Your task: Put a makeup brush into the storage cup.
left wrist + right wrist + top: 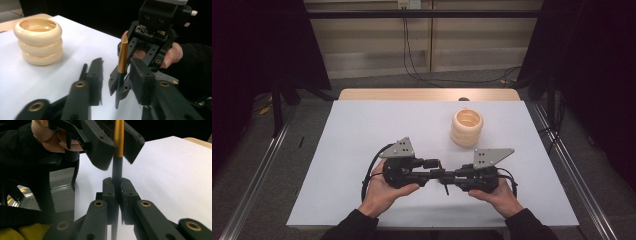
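Plainly, we read no lettering anywhere. Our right gripper (117,192) was clamped on the gold-and-black pen (118,142), upright above the table (362,130); our left gripper (117,72) stood apart around it. Stacked cream rings (38,40) sat hollow nearby.

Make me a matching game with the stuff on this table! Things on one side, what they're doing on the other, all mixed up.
Things:
1. gold and black pen
2. stack of cream rings
3. left gripper
4. right gripper

States:
A. jaws apart around the pen
B. stands alone on the white table
C. clamped on the pen's black end
D. upright between both grippers

Pairs: 1-D, 2-B, 3-A, 4-C
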{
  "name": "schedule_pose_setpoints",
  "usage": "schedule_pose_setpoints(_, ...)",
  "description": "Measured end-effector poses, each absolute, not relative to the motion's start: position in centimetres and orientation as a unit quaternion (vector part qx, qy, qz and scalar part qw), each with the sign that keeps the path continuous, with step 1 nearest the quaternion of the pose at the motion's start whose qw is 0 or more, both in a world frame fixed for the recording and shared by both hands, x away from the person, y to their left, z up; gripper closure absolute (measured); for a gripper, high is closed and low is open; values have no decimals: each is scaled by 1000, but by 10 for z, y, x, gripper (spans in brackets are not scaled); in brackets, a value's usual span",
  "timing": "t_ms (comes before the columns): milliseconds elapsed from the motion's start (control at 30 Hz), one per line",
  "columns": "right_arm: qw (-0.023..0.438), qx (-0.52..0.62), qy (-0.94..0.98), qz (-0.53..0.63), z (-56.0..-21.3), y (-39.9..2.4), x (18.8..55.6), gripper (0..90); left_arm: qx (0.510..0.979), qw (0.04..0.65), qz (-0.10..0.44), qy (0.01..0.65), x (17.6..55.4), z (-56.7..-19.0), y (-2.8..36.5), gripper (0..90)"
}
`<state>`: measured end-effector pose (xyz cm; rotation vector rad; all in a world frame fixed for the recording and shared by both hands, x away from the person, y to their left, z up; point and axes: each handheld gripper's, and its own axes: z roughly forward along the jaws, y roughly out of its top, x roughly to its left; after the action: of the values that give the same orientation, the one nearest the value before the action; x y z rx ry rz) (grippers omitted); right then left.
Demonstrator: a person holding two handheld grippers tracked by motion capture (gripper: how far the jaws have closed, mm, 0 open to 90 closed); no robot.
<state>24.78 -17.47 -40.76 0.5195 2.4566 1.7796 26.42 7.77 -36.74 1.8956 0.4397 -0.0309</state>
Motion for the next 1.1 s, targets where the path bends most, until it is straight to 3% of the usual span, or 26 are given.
schedule_pose_setpoints(200,32,170,797,579,-408,-175,248,835,797,570,6,199,264,-368,77,292)
schedule_pose_setpoints(433,37,176,795,580,-407,-176,248,835,781,584,27,217,265,-370,79,62)
schedule_pose_setpoints(600,40,178,794,579,-407,-176,248,835,776,590,30,221,267,-371,83,15)
schedule_pose_setpoints(1100,58,201,784,584,-405,-185,251,835,761,595,81,245,264,-384,114,14)
